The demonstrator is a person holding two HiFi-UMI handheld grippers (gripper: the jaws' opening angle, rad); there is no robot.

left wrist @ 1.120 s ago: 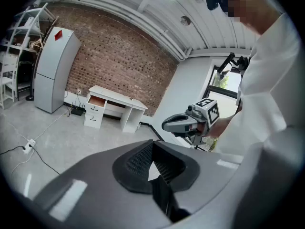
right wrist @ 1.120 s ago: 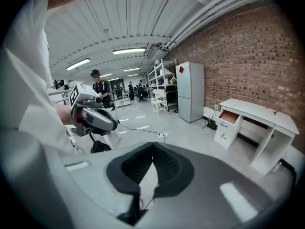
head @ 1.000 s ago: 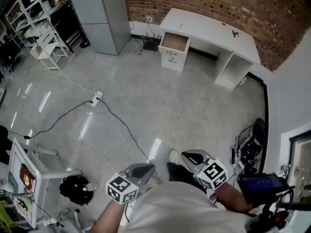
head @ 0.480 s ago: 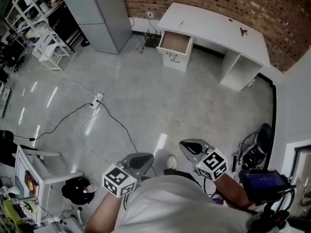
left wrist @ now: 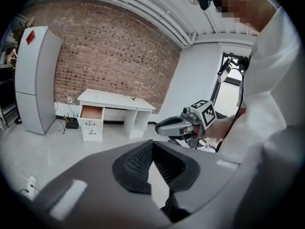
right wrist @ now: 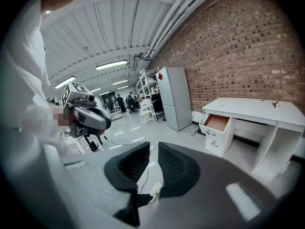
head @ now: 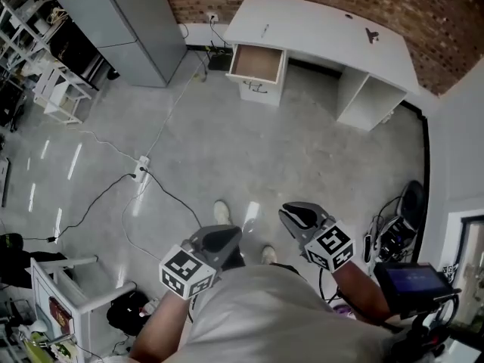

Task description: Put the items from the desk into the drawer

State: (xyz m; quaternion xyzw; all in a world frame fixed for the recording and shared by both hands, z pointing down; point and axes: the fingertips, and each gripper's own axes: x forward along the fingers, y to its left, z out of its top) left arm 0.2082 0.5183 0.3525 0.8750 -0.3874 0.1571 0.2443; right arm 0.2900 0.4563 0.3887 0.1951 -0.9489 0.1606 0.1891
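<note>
The white desk (head: 318, 23) stands far ahead against the brick wall, its top drawer (head: 257, 62) pulled out and showing a bare brown inside. A small dark item (head: 370, 35) and a thin pen-like thing (head: 265, 30) lie on the desktop. My left gripper (head: 225, 234) and right gripper (head: 293, 215) are held at waist height over the floor, far from the desk, both holding nothing. In the left gripper view the left gripper (left wrist: 152, 142) has its tips touching. In the right gripper view the right gripper (right wrist: 154, 145) shows a narrow slit between its pads.
A tall grey cabinet (head: 121, 21) stands left of the desk. Cables and a power strip (head: 141, 165) cross the floor at left. White shelving (head: 60, 89) is at far left, a small white table (head: 68, 278) at lower left, and dark equipment (head: 393, 233) at right.
The person has walked forward: the desk and cabinet have shifted up and left in the head view, and a shoe now shows ahead of the grippers. Both grippers keep their pose.
</note>
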